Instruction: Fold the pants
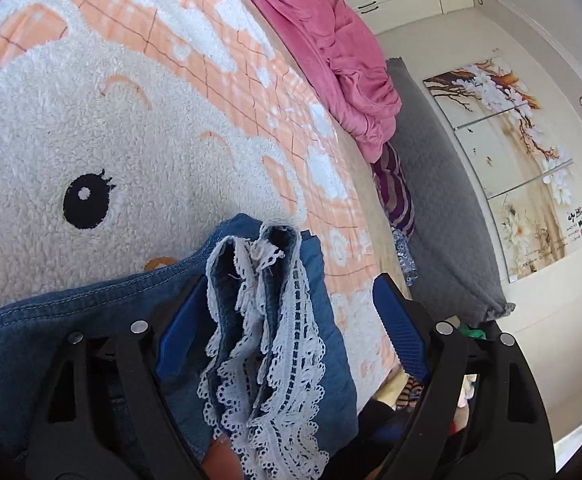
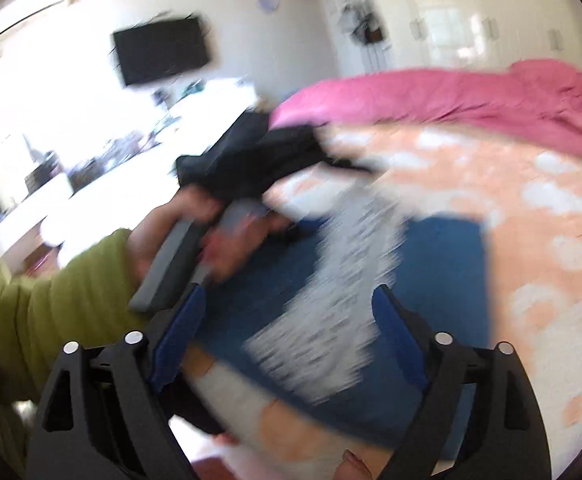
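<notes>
Left gripper (image 1: 289,320): the jaws are standing wide apart, released. The blue pads (image 1: 401,332) are not pressing on anything; the lace-trimmed hem (image 1: 267,344) of the denim pants (image 1: 91,320) is lying between them, bunched in upright folds, with clear space on the right-hand side. The left pad is sitting close to the lace — contact cannot be confirmed.

The pants are lying on a fleece blanket (image 1: 91,120) printed with a white cartoon face on a peach check ground, near the blanket's lower edge in the left wrist view. A rumpled pink quilt (image 1: 331,52) is lying beyond the blanket, with a grey quilted cushion (image 1: 443,200) and a striped purple cloth (image 1: 395,192) beside it. A floral three-panel wall picture (image 1: 511,160) is hanging on the wall behind.

Right gripper (image 2: 287,320): the jaws are likewise standing wide and released, nothing being clamped. The view is heavily motion-blurred. The blue denim and its white lace are showing between and beyond the pads, on the same peach blanket. To the left, a hand (image 2: 179,232) in a green sleeve (image 2: 51,300) is gripping a grey handle (image 2: 171,268) — the other tool. A dark garment (image 2: 259,160) is lying at the blanket's far edge, and a wall-mounted television (image 2: 159,50) is visible behind.
</notes>
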A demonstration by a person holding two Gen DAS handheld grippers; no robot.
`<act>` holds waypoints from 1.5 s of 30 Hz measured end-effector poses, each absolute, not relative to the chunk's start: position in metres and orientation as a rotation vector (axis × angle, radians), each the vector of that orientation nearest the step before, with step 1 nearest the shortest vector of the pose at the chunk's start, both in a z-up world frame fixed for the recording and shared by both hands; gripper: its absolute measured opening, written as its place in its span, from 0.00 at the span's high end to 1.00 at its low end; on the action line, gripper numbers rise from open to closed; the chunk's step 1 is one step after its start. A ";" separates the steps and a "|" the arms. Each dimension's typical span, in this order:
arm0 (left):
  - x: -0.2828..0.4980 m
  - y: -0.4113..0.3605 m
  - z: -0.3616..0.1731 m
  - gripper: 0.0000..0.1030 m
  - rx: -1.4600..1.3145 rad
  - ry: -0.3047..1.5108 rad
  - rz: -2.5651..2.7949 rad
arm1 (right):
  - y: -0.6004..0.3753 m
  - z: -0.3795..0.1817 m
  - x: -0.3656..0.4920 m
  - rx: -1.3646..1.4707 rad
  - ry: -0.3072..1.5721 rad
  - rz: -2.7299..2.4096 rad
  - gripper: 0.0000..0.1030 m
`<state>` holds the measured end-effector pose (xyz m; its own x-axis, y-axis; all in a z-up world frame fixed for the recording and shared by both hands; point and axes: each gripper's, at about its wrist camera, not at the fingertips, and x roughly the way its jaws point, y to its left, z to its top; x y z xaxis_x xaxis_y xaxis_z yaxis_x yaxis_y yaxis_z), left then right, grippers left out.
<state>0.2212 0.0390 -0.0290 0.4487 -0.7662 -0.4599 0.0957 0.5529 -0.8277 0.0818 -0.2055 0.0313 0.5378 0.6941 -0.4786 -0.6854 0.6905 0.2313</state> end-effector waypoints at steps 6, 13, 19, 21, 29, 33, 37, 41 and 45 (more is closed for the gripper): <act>0.225 0.019 -0.027 0.59 -0.687 0.993 -0.579 | -0.241 0.032 0.171 0.090 0.762 0.578 0.17; 0.219 0.013 -0.021 0.88 -0.605 0.949 -0.622 | -0.252 -0.032 0.257 0.286 1.054 0.570 0.39; 0.218 0.017 -0.011 0.88 -0.537 0.896 -0.593 | -0.241 -0.016 0.247 0.289 0.990 0.676 0.88; 0.219 0.020 -0.019 0.88 -0.518 0.949 -0.522 | -0.236 -0.004 0.244 0.230 0.942 0.641 0.88; 0.209 0.024 -0.028 0.70 -0.476 1.005 -0.406 | -0.205 -0.026 0.238 -0.084 0.903 0.492 0.66; 0.194 0.038 -0.016 0.59 -0.479 0.987 -0.344 | -0.228 -0.007 0.227 -0.007 0.823 0.508 0.53; 0.167 0.039 0.002 0.57 -0.477 0.940 -0.322 | -0.247 0.008 0.200 0.018 0.789 0.514 0.43; 0.139 0.036 0.007 0.56 -0.494 0.954 -0.323 | -0.253 0.018 0.174 0.039 0.786 0.557 0.37; 0.113 0.034 0.011 0.52 -0.509 0.967 -0.318 | -0.253 0.022 0.147 0.049 0.779 0.586 0.29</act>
